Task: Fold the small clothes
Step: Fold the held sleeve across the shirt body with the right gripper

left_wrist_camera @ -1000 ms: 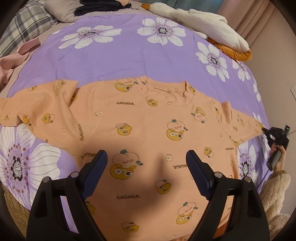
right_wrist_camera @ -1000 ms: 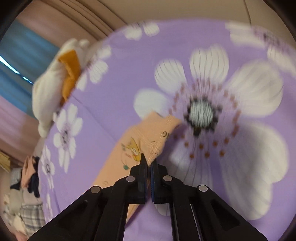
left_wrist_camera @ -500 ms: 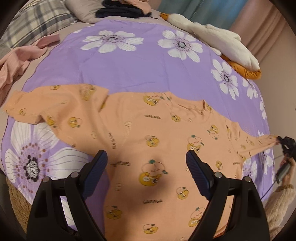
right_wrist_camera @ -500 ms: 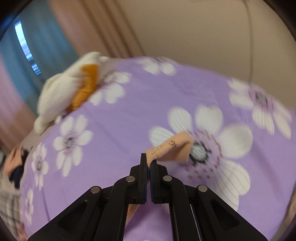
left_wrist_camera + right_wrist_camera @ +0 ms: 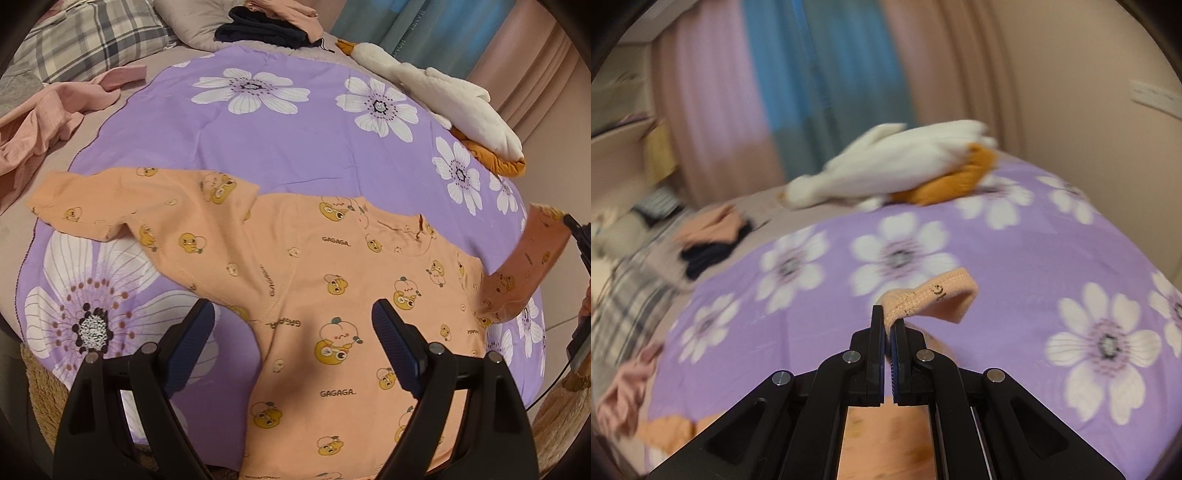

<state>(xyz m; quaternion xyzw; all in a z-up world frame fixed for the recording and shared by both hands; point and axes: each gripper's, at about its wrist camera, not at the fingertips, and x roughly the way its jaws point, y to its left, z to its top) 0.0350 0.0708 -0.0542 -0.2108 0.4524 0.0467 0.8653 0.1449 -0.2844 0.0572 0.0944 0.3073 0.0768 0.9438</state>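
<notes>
An orange child's T-shirt [image 5: 303, 280] printed with yellow cartoon figures lies flat on a purple flowered sheet [image 5: 280, 147]. Its left sleeve [image 5: 122, 199] rests spread out on the sheet. My left gripper [image 5: 293, 325] hovers open above the shirt's lower middle, touching nothing. The right sleeve [image 5: 532, 258] is lifted off the bed at the right edge, held by my right gripper [image 5: 570, 223]. In the right wrist view the right gripper [image 5: 888, 325] is shut on the sleeve hem [image 5: 931, 295], which curls over the fingertips.
A white and orange plush toy [image 5: 454, 99] lies at the far right of the bed. Dark and pink folded clothes [image 5: 273, 26] sit at the far end, a pink garment [image 5: 48, 122] at the left, a plaid pillow [image 5: 88, 37] behind it. Curtains [image 5: 798, 92] hang beyond.
The right gripper has lifted the right sleeve off the bed and rolled its wrist, carrying the sleeve up. The left gripper has shifted left over the shirt, still open.
</notes>
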